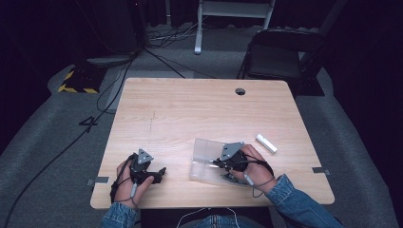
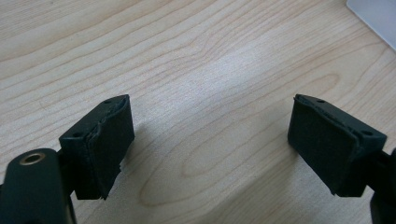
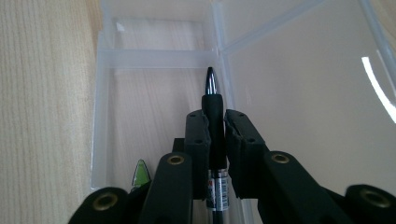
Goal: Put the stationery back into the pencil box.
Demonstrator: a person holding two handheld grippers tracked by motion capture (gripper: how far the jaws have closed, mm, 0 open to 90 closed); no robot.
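The right tongs (image 3: 215, 135) pinch a black pen (image 3: 214, 109) over the narrow tray of an open clear plastic pencil case (image 3: 299, 93), tip forward. The left tongs (image 2: 210, 149) stand spread over bare worktop (image 2: 196, 60), near the case.

Dim room, table (image 1: 199, 109) lit from above; close views soft, slightly glary.

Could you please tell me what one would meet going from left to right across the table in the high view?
Left gripper → clear plastic case, lying open → right gripper, shut on a pen → white eraser.
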